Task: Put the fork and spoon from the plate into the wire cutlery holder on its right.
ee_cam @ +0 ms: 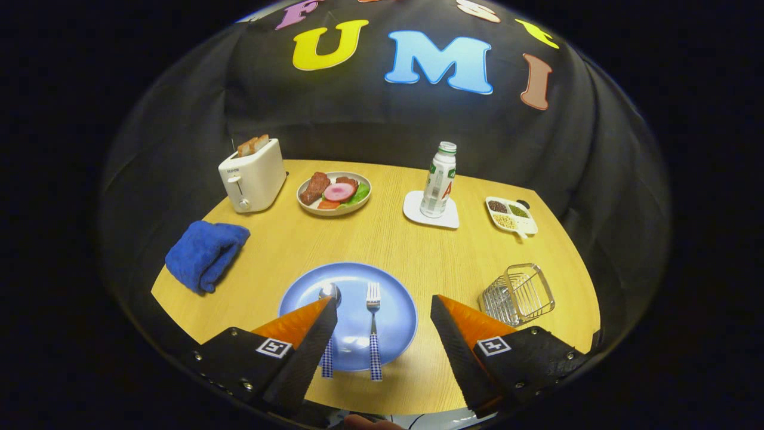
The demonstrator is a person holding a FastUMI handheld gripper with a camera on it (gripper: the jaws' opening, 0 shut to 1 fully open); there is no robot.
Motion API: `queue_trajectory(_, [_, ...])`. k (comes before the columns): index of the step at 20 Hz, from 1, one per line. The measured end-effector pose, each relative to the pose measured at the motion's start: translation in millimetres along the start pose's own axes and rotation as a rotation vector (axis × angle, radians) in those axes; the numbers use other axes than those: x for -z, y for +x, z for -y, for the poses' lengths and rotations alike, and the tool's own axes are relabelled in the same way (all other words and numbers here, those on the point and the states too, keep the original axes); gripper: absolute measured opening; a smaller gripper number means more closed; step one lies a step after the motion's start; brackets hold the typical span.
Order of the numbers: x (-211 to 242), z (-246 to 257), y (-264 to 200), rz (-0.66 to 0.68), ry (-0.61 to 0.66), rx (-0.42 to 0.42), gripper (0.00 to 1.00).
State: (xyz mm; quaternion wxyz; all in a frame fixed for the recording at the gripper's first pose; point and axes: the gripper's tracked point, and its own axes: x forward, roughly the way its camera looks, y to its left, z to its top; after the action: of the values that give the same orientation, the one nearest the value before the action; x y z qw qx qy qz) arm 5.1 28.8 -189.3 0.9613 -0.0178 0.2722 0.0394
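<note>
The gripper (384,304) hangs over the near plate (401,322), jaws wide; fork (373,325) between them, spoon (329,294) left, wire holder (518,294) right.

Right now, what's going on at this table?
A person holds a gripper open above the blue plate, holding nothing. The fork lies between the fingers, and the spoon sits beside it, partly behind one finger. Both are still on the plate. The wire cutlery holder stands to the plate's right, with no cutlery in it yet.
</note>
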Motion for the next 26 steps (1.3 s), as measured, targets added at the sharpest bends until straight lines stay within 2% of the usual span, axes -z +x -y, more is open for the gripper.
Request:
queue_trajectory(12, [51.7,-0.5,33.1,-0.194,-0.004,-0.013,0.97])
queue_trajectory(13, [56.1,-3.0,34.4,-0.218,-0.006,-0.028,0.87])
queue_trajectory(14, [59.6,-4.6,35.5,-0.237,-0.012,-0.038,0.82])
queue_trajectory(16, [67.0,-7.4,40.6,-0.276,-0.039,-0.051,0.82])
queue_trajectory(17, [70.7,-7.4,41.5,-0.297,-0.049,-0.053,0.73])
queue_trajectory(19, [76.7,-8.1,53.2,-0.323,-0.064,-0.044,0.73])
queue_trajectory(21, [82.9,-9.6,48.6,-0.377,-0.049,-0.051,0.22])
queue_trajectory(26, [88.3,-10.1,52.3,-0.431,-0.048,-0.048,0.23])
